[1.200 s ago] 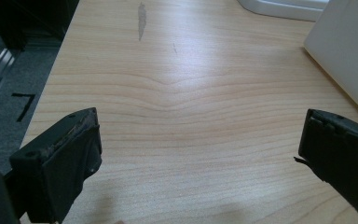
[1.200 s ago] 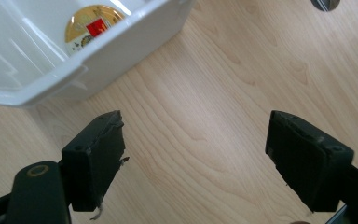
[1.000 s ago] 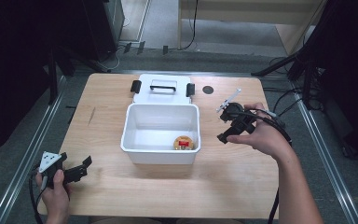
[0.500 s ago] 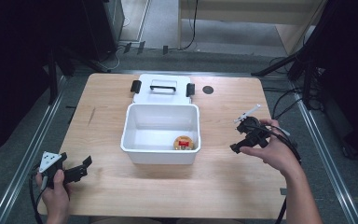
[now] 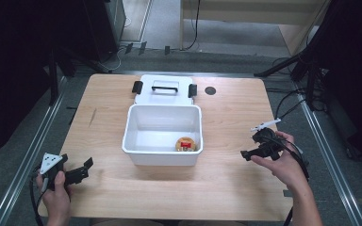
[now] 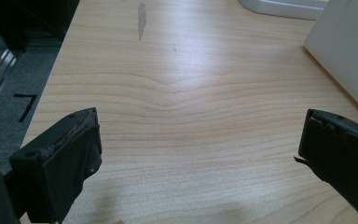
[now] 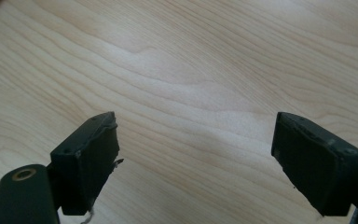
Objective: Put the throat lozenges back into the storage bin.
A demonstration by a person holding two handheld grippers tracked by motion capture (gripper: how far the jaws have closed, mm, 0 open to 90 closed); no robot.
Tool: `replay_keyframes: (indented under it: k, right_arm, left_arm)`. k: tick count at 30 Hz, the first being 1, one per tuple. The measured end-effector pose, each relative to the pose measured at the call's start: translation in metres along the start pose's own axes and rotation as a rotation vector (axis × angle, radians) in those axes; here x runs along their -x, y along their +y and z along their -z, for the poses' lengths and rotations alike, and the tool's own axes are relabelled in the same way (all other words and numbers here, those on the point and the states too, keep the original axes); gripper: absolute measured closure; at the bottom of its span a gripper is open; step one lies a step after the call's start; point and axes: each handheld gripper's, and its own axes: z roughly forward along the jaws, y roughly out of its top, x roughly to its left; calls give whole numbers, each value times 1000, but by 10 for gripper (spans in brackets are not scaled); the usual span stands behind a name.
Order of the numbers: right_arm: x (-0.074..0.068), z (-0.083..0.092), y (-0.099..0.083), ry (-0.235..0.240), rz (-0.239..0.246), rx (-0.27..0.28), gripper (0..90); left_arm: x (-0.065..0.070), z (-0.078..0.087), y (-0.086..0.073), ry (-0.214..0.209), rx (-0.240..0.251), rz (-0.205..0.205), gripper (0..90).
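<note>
The white plastic bin [image 5: 162,136] stands open near the middle of the wooden table [image 5: 226,188], between our two grippers and well apart from both. Inside it, in the corner nearest our right hand, lies a small round tin [image 5: 185,144] with a gold and red top. The bin's white lid [image 5: 165,89], with its grey handle and two black latches, lies flat just behind the bin and touches its far wall. Our right gripper [image 5: 246,153] sits low over the table to the right of the bin, held in our right hand [image 5: 283,162], its tips pointing back toward the bin. Its jaws have just been opening, and in the right gripper view the two black pads [image 7: 91,154] stand released with nothing between them but bare wood grain. Our left gripper [image 5: 86,167] rests near the front left corner of the table, gripped by our left hand [image 5: 56,195], its tips also pointing toward the bin. In the left gripper view its pads [image 6: 67,161] stand wide apart and hold nothing, with bare table ahead and the bin's white wall at the right edge beyond the right-hand pad.
</note>
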Motion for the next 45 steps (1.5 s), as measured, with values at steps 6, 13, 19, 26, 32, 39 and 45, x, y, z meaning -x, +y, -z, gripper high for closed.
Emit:
replay_keyframes:
  k: [6, 13, 19, 26, 32, 39, 45]
  right_arm:
    - [6, -8, -25, -13, -89, 89, 134]
    - [9, -17, -52, -72, -172, 147, 74]
    - [15, -22, -75, -56, -276, 217, 0]
    - [19, -21, -98, -89, -335, 325, 0]
    - [20, -16, -115, -125, -373, 420, 0]
    - [17, -14, -127, -152, -387, 495, 0]
    - [17, -16, -130, -150, -397, 516, 5]
  left_arm:
    - [0, 0, 0, 1, 0, 0, 0]
    - [1, 0, 0, 3, -1, 0, 0]
    - [1, 0, 0, 2, -4, -3, 0]
    - [1, 0, 0, 3, -5, -5, 0]
    - [1, 0, 0, 3, -5, -2, 0]
    - [1, 0, 0, -3, -4, 4, 0]
    - [0, -1, 0, -6, -5, 8, 0]
